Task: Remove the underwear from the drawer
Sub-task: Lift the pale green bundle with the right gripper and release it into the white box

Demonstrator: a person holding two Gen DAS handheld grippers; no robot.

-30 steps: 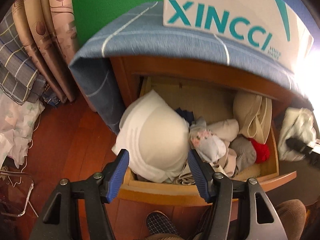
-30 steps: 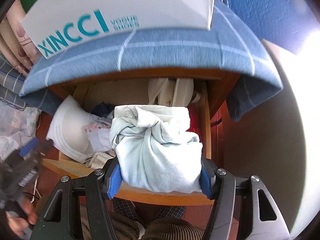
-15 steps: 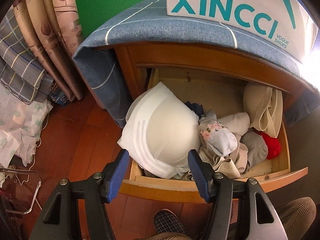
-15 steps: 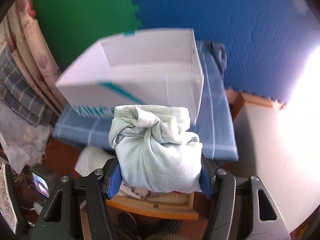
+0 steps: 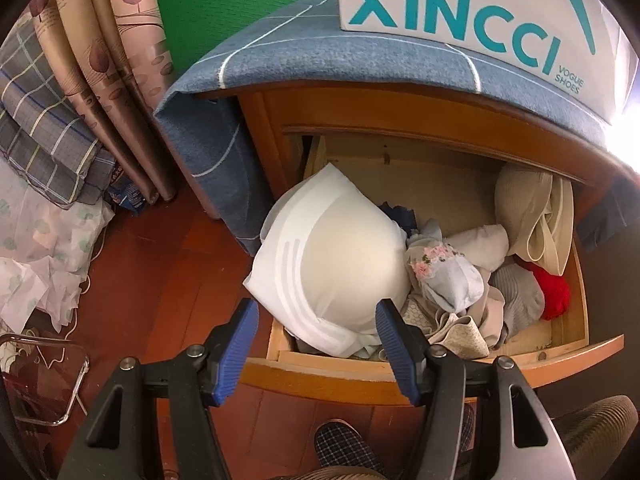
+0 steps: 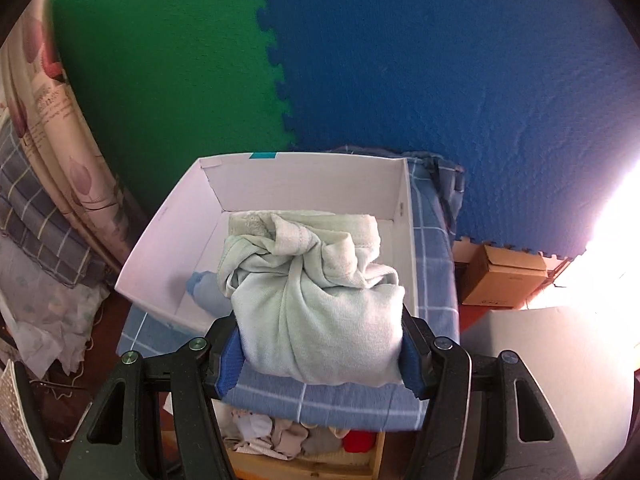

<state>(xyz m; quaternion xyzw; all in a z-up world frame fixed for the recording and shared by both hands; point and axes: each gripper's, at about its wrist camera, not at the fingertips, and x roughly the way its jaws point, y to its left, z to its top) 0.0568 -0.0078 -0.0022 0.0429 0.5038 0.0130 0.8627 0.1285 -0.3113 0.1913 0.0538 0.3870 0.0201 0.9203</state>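
The wooden drawer [image 5: 440, 372] stands pulled out, full of underwear: a white padded bra [image 5: 332, 264] at its left, a pale blue floral piece [image 5: 452, 280], grey [image 5: 516, 300] and red [image 5: 554, 292] items, and a beige bra [image 5: 528, 216] at the right. My left gripper [image 5: 314, 320] hovers open above the drawer's front left corner, its blue pads either side of the white bra's lower edge without pressing it. My right gripper [image 6: 320, 356] is shut on a pale green underwear bundle [image 6: 316, 300], held high above the cabinet top in front of the open white box [image 6: 280, 180].
A blue checked cloth [image 5: 320, 56] covers the cabinet under the XINCCI shoe box [image 5: 460, 20], which holds a light blue item [image 6: 204, 292]. Curtains [image 5: 108, 60] and plaid fabric [image 5: 44, 128] hang left. A cardboard box [image 6: 504, 276] sits right. A slippered foot [image 5: 340, 440] stands below the drawer.
My right gripper has risen with the green bundle from the drawer to above the cabinet top, facing into the white box. The left gripper has stayed over the drawer.
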